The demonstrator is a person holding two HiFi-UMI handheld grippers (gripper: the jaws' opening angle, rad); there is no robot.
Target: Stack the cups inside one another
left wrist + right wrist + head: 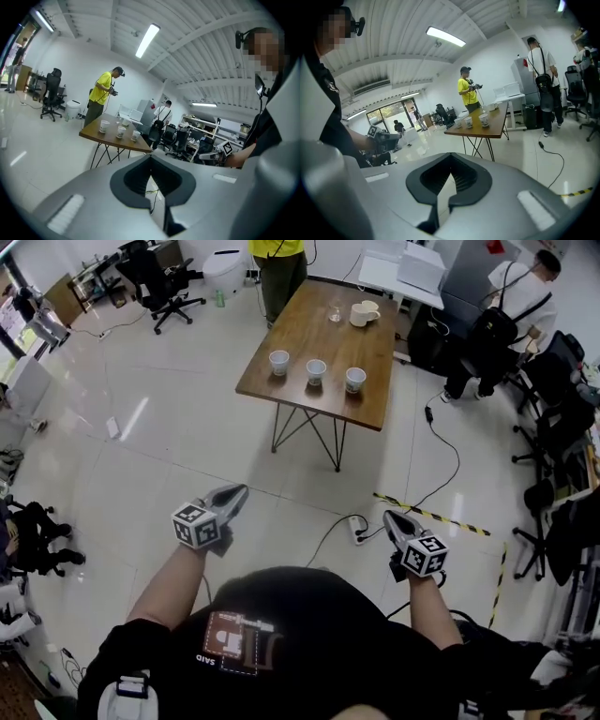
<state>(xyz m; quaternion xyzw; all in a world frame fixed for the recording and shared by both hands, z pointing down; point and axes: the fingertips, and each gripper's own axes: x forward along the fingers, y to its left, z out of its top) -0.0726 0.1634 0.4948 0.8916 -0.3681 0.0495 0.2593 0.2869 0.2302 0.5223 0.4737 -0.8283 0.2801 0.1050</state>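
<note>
Cups (316,371): three apart on tabletop (309,334), unstacked | left gripper (234,495), right gripper (394,519): closed, empty, cups out of reach

Ahead of you stands a brown rectangular wooden table (305,329) on thin black metal legs, set on the pale glossy floor (169,456). Along its near edge three small white cups stand upright in a row, apart from one another: the left cup (279,362), the middle cup (316,371) and the right cup (355,380). Near the far end you have a clear drinking glass (336,312) and, just beside it, two cream-coloured cups (364,313) close together. On the floor nearer you lie a white power strip (358,529) and a strip of yellow-and-black tape (431,515).
</note>
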